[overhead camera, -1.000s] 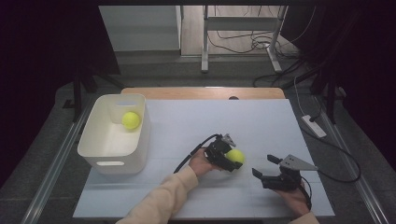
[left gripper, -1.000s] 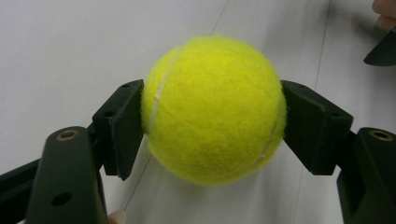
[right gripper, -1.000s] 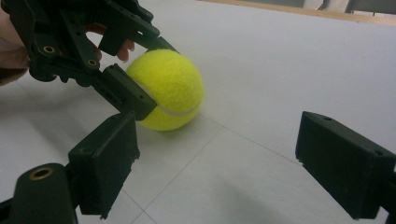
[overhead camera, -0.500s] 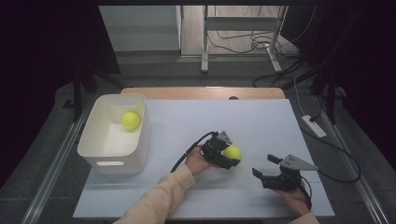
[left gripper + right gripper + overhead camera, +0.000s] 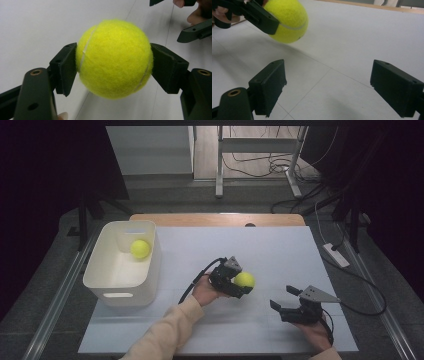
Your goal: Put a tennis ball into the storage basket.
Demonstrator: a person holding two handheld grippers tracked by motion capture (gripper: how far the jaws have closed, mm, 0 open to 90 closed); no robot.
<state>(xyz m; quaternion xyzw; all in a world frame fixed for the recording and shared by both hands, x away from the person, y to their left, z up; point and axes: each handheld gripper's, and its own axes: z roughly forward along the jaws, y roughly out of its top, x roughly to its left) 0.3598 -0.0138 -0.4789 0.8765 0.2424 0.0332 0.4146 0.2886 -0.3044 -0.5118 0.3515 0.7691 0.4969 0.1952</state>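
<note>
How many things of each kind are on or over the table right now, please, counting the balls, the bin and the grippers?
Tennis balls: 2, one in the left gripper, one in the bin
White bins: 1
Grippers: 2, left and right gripper
Total: 5

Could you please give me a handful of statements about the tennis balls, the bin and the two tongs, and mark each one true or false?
1. The left tongs are shut on a tennis ball. True.
2. The held tennis ball rests on the table. False: in the right gripper view it hangs clear of the surface.
3. The white bin holds a second tennis ball. True.
4. The right tongs grip a ball as well. False: their jaws stand open with nothing between them.
5. The bin stands at the table's right side. False: in the high view it stands at the left.
</note>
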